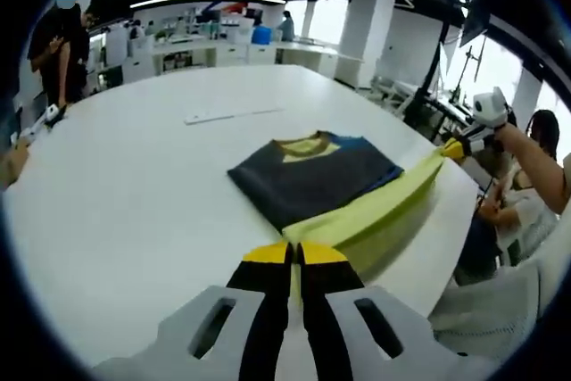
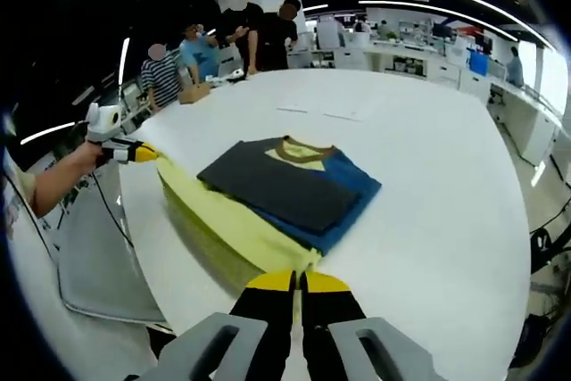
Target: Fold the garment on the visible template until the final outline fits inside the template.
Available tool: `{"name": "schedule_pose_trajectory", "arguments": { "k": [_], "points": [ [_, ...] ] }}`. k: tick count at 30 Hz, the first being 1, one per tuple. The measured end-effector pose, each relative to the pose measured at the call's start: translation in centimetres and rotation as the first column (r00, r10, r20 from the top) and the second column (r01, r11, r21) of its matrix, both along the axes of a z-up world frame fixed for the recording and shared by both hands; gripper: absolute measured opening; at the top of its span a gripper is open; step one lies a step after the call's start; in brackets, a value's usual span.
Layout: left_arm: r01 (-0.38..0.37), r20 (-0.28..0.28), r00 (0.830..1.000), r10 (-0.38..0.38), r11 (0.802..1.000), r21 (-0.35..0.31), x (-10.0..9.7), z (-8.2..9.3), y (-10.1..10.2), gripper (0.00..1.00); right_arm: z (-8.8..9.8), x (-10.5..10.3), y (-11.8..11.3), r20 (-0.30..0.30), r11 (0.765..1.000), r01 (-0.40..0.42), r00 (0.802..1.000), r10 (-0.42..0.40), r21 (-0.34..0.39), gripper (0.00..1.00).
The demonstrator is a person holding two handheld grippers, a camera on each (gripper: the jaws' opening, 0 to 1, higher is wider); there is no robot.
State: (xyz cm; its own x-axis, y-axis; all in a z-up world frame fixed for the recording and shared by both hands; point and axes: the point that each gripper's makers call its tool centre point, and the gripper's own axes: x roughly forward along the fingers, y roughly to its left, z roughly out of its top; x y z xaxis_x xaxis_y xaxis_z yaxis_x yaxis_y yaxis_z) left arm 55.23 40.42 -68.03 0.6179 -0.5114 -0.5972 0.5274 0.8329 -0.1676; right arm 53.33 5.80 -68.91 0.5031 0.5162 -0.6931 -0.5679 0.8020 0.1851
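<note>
Left gripper (image 1: pixel 294 254), at the bottom centre of the left gripper view, has its yellow-tipped jaws pressed together on the near end of a yellow-green garment edge (image 1: pixel 393 202). That strip runs up and right to the right gripper (image 1: pixel 457 149), clamped on its far end. A folded dark shirt (image 1: pixel 312 176) lies on the white table (image 1: pixel 134 202) just above.

Right gripper (image 2: pixel 296 281), bottom centre of the right gripper view, pinches the same strip (image 2: pixel 223 220), which stretches to the left gripper (image 2: pixel 143 154) at the left edge. The shirt (image 2: pixel 290 186) lies at frame centre.
</note>
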Motion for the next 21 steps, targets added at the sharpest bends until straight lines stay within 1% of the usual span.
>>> {"name": "schedule_pose_trajectory", "arguments": {
  "k": [5,14,21],
  "points": [
    [-0.002,0.015,1.000,0.002,1.000,0.000,1.0,0.4,0.0,0.00,0.2,0.7,0.1,0.006,1.000,0.006,1.000,-0.006,0.000,0.00],
    [-0.003,0.034,0.999,0.003,1.000,0.000,2.8,1.1,-0.2,0.00,1.2,2.7,-0.1,0.024,1.000,0.011,1.000,-0.011,-0.011,0.00],
    [-0.001,0.046,0.999,0.001,1.000,0.002,4.8,1.7,-0.5,0.00,1.6,4.3,-0.4,0.031,1.000,0.015,0.999,-0.014,-0.023,0.00]
  ]
}}
